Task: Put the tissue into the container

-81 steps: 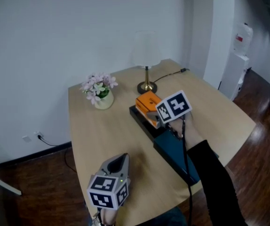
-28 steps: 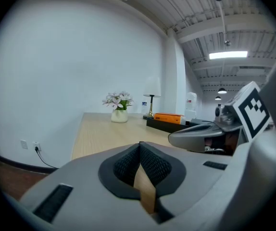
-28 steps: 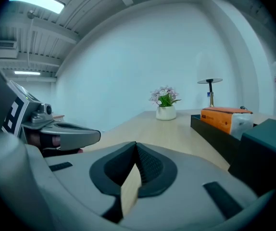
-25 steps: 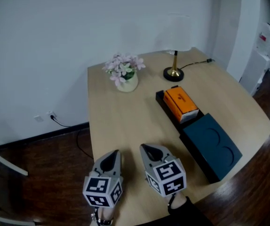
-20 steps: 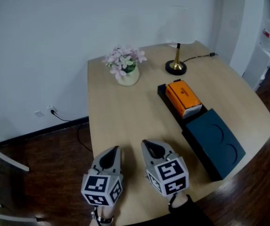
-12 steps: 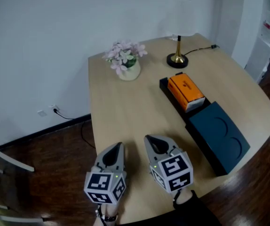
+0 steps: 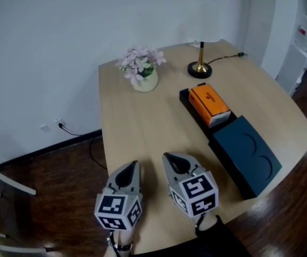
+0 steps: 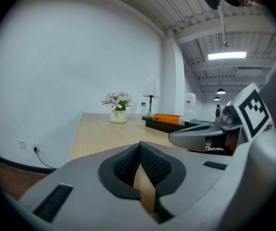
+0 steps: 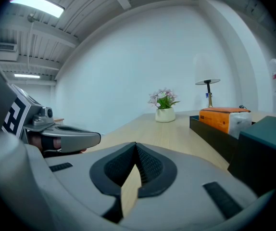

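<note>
An orange tissue box point(image 7: 209, 105) lies in the far end of a long black container point(image 7: 186, 99) on the wooden table. Its near end shows pale tissue point(image 9: 239, 121). A dark teal lid point(image 7: 247, 154) covers the container's near half. My left gripper point(image 7: 132, 166) and right gripper point(image 7: 170, 158) hover side by side over the table's near edge, well short of the container. Both are shut with nothing between the pads. In the right gripper view the orange tissue box point(image 9: 219, 115) sits ahead to the right. It appears far ahead as the orange tissue box point(image 8: 167, 118) in the left gripper view.
A white vase of pink flowers point(image 7: 143, 73) stands at the far left of the table point(image 7: 137, 127). A brass lamp point(image 7: 200, 68) with a cord stands at the far end. Dark wood floor surrounds the table, with a wall socket point(image 7: 61, 123) to the left.
The right gripper has pulled back from the orange box to the near edge beside the left gripper. Over the last second both grippers hardly move.
</note>
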A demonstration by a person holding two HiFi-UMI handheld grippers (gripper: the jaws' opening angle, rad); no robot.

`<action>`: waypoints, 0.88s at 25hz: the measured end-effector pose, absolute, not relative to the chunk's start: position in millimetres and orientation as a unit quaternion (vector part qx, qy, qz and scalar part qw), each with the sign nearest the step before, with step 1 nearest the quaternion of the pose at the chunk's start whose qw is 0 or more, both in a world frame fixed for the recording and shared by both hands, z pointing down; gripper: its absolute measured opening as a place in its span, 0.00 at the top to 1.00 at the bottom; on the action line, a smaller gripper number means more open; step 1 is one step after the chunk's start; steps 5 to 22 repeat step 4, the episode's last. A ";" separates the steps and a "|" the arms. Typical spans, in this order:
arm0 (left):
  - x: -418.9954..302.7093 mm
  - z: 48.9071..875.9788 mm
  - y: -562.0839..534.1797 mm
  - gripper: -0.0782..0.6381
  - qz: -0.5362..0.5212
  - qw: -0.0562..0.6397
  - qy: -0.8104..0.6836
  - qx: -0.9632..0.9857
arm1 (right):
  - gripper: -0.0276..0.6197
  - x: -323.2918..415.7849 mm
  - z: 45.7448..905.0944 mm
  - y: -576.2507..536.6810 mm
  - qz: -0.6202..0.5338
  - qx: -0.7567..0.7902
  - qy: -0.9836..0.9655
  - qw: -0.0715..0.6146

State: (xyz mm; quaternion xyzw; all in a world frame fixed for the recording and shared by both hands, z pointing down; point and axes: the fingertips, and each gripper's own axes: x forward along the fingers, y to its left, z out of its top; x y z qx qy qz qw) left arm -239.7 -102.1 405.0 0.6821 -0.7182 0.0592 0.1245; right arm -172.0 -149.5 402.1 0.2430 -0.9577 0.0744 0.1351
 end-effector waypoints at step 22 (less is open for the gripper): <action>-238.6 404.7 -102.1 0.90 0.060 0.125 -0.717 0.683 | 0.97 -170.7 402.6 -149.0 0.077 0.244 -0.957 0.137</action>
